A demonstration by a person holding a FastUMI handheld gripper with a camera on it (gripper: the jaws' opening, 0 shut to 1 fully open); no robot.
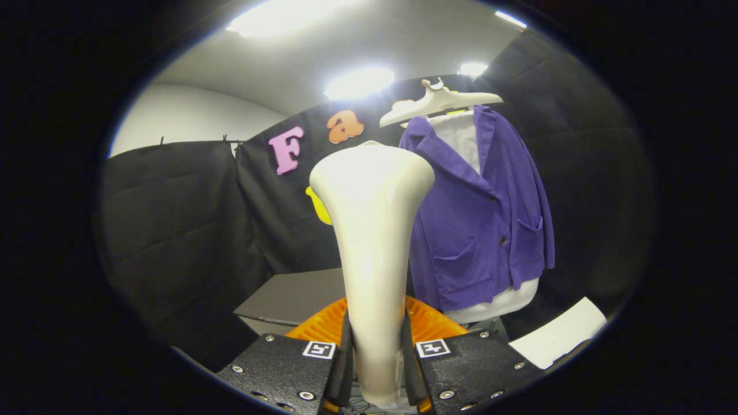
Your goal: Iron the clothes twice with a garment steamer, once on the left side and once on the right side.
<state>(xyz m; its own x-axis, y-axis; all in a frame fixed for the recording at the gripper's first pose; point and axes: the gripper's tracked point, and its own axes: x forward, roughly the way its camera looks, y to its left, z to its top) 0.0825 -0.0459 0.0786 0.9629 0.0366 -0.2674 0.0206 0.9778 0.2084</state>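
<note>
The gripper (375, 363) has its two black fingers closed tight on the slim neck of the steamer (372, 230), a smooth, glossy cream body that stands upright and flares into a broad rounded head. Beyond it and to the right, well apart, a soft purple jacket (478, 219) with patch pockets hangs over a white shirt (461, 138) on a white plastic hanger (438, 102). Ribbed orange plastic (429, 323) shows just behind the fingers.
</note>
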